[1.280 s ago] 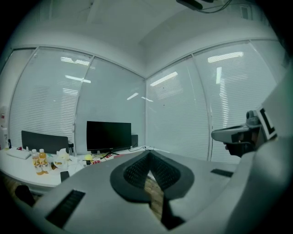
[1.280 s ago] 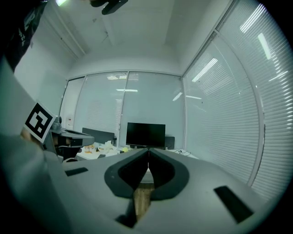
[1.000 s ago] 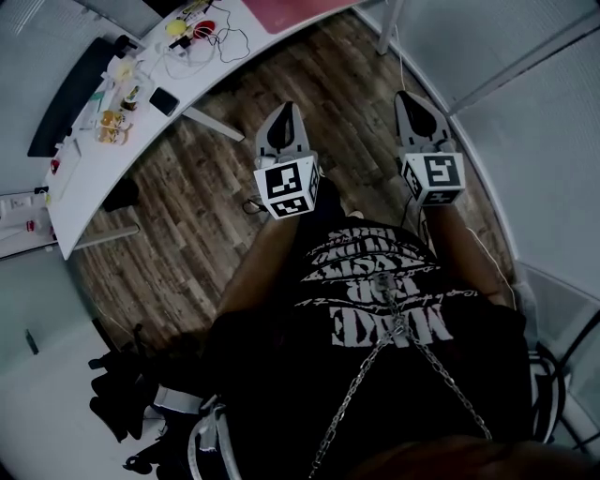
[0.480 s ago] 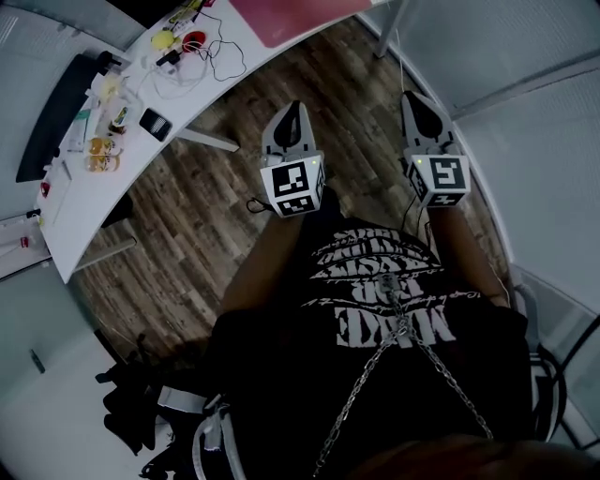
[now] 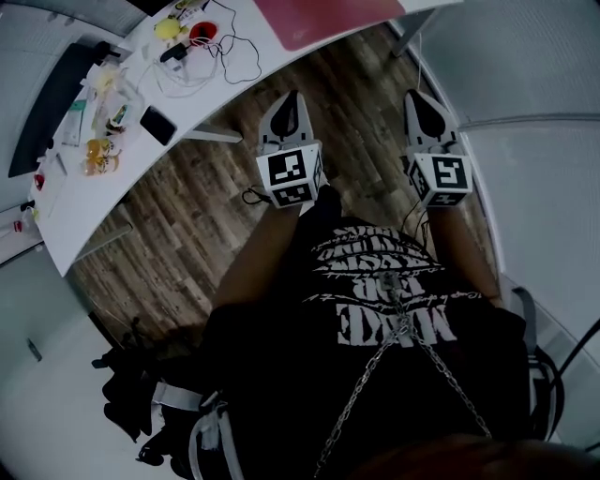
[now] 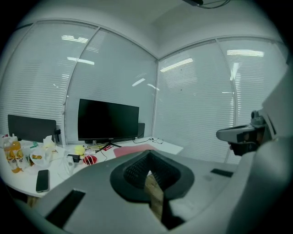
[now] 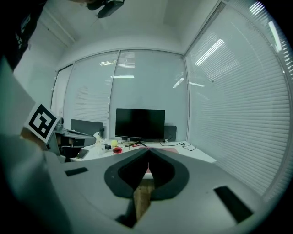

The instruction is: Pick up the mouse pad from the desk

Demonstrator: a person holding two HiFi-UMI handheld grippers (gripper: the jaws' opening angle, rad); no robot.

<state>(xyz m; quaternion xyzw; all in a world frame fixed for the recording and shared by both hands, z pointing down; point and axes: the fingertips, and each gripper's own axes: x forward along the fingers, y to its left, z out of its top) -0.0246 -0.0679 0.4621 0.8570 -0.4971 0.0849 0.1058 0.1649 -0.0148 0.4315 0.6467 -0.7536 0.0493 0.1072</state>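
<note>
Where it lies on the desk [image 5: 80, 202], the mouse pad [image 5: 323, 19] looks pinkish-red.

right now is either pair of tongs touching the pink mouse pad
No, the left tongs and right tongs are shut over the wooden floor, short of the desk holding the mouse pad.

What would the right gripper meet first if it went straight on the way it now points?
The right gripper would likely meet the front edge of the desk near the pink mouse pad. Only floor shows before it; depth is unclear.
</note>
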